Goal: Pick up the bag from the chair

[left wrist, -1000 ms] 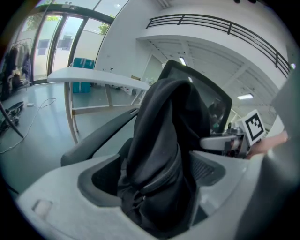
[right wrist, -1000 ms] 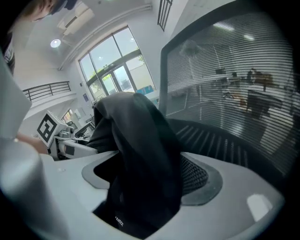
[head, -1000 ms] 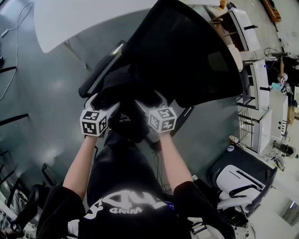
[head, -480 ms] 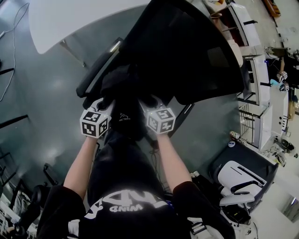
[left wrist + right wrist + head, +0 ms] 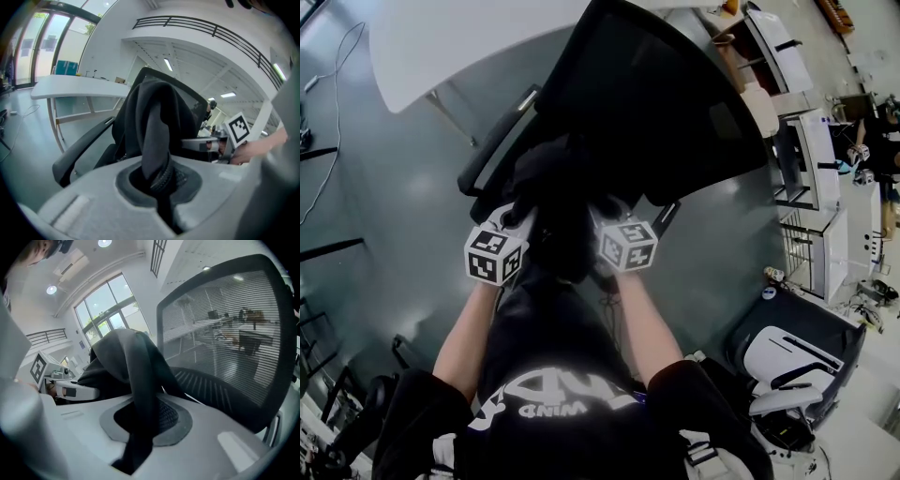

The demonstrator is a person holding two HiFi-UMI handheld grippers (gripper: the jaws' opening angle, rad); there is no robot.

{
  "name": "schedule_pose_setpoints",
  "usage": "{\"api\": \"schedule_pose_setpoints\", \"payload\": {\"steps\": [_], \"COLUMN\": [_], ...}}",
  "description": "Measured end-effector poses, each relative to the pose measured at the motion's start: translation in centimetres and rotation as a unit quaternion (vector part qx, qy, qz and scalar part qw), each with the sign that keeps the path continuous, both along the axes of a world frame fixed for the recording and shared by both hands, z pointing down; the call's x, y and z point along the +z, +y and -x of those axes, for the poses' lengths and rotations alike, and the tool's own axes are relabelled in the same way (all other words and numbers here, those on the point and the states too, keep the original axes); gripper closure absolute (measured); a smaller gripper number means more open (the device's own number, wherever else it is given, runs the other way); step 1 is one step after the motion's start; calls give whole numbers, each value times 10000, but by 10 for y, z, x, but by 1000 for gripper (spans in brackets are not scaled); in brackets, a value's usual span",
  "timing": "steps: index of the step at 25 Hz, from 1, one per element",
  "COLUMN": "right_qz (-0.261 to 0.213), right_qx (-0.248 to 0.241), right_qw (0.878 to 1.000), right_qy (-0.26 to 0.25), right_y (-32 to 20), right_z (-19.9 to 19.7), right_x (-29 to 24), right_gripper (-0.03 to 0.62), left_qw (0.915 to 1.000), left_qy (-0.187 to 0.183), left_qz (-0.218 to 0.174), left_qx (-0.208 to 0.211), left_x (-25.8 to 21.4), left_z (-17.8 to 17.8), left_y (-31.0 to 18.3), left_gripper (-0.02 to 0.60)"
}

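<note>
**Right gripper pinches the bag's strap**

Our right gripper has just been closing its jaws, and they now pinch a black strap of the dark bag, which drapes up ahead of us. Behind it stands the office chair's mesh backrest. At left we see the left gripper just beside the bag, with tall windows beyond.

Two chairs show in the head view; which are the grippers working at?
The black mesh-backed chair straight ahead, where the left gripper and right gripper clamp the bag; the white-shelled chair sits aside, lower right.
</note>
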State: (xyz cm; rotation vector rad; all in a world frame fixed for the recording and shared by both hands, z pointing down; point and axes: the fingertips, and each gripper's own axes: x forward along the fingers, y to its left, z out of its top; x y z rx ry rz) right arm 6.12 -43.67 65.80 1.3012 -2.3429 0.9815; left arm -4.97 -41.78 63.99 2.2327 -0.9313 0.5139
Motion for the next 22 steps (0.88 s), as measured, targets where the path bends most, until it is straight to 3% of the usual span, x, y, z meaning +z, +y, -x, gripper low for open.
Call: {"api": "schedule_pose_setpoints", "payload": {"steps": [12, 22], "right_qz": [-368, -703], "right_qx": [-341, -700], "right_qw": [9978, 9915], "right_qy": [-424, -837], "right_y": [70, 147], "right_z": [0, 7], "right_x": [-93, -150], "right_gripper": [549, 546], "left_qw": [9965, 9883], "left_qy": [222, 398], "left_qz": [-569, -876], "left_qx": [-564, -1184], "left_x": [-104, -162], "left_z": [17, 21], "left_y": [55, 140], "left_gripper": [575, 575]}}
